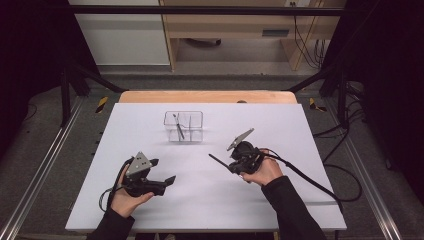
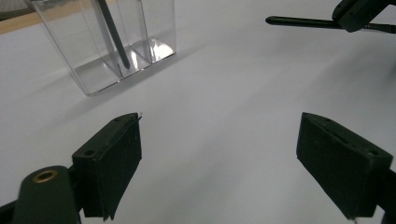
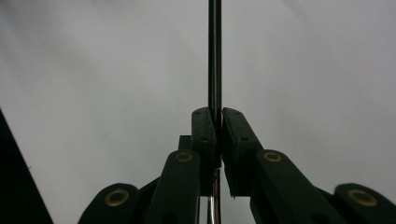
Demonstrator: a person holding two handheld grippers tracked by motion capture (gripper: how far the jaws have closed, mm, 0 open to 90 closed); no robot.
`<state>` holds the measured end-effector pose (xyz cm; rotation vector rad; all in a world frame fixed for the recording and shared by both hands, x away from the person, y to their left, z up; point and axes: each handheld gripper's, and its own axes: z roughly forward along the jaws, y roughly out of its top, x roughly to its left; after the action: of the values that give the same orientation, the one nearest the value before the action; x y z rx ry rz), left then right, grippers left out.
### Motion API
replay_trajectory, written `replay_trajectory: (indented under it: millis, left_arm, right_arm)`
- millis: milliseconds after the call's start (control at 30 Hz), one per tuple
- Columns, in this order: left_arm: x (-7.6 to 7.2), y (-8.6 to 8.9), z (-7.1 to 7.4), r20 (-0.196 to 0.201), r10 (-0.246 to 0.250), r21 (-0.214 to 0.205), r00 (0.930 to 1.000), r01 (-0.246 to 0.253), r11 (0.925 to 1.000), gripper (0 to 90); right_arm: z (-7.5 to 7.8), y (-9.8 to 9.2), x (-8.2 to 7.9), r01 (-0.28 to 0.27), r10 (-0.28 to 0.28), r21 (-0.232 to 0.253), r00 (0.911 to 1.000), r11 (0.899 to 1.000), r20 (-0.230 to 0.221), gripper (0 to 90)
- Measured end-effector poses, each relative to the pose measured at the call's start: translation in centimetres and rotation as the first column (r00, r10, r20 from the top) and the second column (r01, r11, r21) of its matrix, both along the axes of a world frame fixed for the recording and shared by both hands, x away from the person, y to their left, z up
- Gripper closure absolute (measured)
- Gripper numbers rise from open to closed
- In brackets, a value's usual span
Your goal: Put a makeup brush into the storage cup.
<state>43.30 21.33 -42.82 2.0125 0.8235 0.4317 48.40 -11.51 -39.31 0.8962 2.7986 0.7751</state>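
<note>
pen (image 3: 214, 51): far end cut off by the top edge of the right gripper view
organizer (image 2: 105, 42): top cut off in the left gripper view

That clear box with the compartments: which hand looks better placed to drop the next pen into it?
The right. The right gripper is already shut on a dark pen, near the clear divided box, which holds one pen already. The left gripper is open with nothing between its jaws.

I find no text, label, brand, number or sign that I can read anywhere here, neither on the tabletop (image 1: 150, 210) nor on anything around it.
</note>
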Motion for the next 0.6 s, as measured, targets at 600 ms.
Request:
replay_trajectory:
  millis: [600]
  left_arm:
    - [-0.5, -2.9, 2.0, 0.047, -0.139, 0.093, 0.9892, 0.134, 0.9866, 12.9]
  right_arm:
    - [0.6, 0.1, -2.4, -0.105, 0.108, 0.062, 0.9932, 0.993, -0.044, 84.4]
